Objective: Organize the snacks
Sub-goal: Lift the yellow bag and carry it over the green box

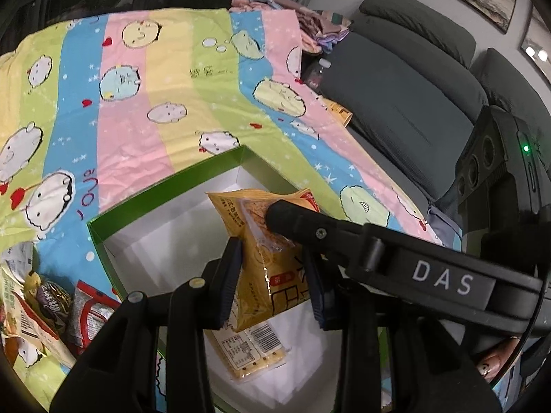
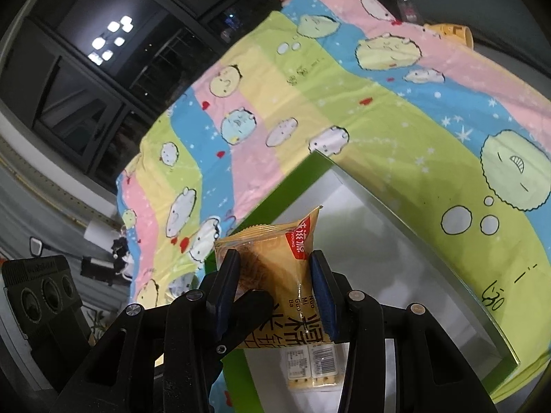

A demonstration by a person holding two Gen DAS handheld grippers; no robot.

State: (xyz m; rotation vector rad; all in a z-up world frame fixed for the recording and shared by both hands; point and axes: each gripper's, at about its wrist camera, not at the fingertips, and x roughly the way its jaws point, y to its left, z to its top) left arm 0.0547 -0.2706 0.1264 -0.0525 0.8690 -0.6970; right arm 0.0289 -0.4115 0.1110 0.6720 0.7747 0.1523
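Observation:
A yellow snack packet [image 1: 272,275] with a red corner label hangs over a green box with a white inside [image 1: 165,186]. My left gripper [image 1: 270,251] is shut on the packet's middle. In the left wrist view, one of the right gripper's fingers [image 1: 292,222] crosses from the right and presses on the packet's upper part. In the right wrist view the same packet [image 2: 275,275] sits between the pads of my right gripper [image 2: 275,256], which is shut on it above the box [image 2: 413,220]. A second yellow packet [image 1: 251,347] [image 2: 313,364] lies barcode up on the box floor.
The box rests on a striped cartoon cloth [image 1: 137,103]. Several loose snack packets [image 1: 44,306] lie on the cloth to the box's left. A grey sofa [image 1: 396,96] runs along the right, with a bottle [image 1: 316,69], a yellow cup [image 1: 341,112] and piled clothes [image 1: 310,27] beyond the cloth.

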